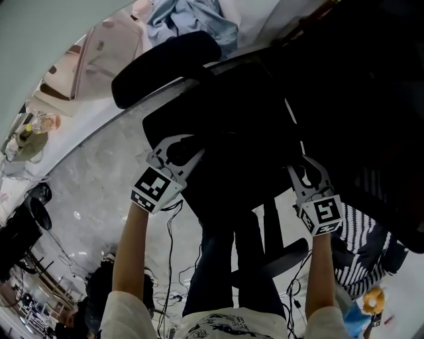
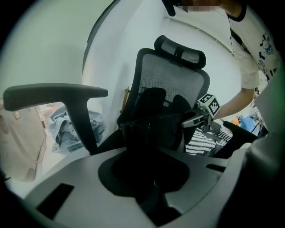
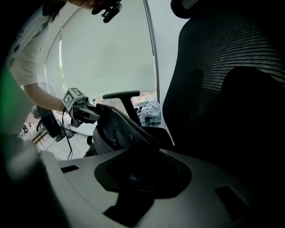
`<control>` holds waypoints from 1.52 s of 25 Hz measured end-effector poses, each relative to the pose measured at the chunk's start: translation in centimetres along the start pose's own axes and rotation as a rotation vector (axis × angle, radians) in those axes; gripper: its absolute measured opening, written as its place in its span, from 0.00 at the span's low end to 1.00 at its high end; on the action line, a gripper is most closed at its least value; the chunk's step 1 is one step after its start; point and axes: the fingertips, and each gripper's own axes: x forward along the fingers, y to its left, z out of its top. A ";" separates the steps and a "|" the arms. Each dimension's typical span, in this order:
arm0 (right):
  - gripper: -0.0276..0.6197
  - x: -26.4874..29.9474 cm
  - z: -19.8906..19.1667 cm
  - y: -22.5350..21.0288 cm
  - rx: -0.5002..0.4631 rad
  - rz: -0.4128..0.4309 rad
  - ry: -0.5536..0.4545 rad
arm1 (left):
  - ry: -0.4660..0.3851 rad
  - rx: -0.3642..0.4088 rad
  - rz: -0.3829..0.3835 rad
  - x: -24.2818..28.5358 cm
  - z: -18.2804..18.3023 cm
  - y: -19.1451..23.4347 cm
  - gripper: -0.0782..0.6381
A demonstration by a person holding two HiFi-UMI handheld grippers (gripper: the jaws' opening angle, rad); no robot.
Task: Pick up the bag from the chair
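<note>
Gripping the black bag (image 2: pixel 151 129) from both sides, I have my left gripper (image 1: pixel 175 149) clenched on one rim and my right gripper (image 1: pixel 306 173) on the opposite rim; it sits on the chair (image 2: pixel 173 75) seat.

Chair armrest (image 1: pixel 165 63) is blocking eleven o'clock, backrest (image 1: pixel 371 132) is walling three o'clock; floor (image 1: pixel 93 179) is lying open at nine.

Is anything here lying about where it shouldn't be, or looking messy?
Yes, a little. A crumpled heap of pale blue clothes lies beyond the office chair, and a striped cloth is bunched up beside it. Loose cables trail across the floor. Nothing looks spilled or broken.
</note>
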 end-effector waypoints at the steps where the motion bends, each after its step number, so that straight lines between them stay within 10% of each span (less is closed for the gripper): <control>1: 0.24 -0.2 0.0 0.1 -0.011 0.000 0.000 | -0.002 0.001 -0.002 -0.1 0.0 -0.2 0.21; 18: 0.18 -6.3 1.9 3.7 -0.078 0.054 -0.044 | 0.022 0.038 0.113 -6.0 1.3 -6.4 0.14; 38: 0.17 -28.1 16.4 12.8 -0.240 0.094 -0.299 | -0.162 0.150 0.355 -25.7 15.7 -21.4 0.14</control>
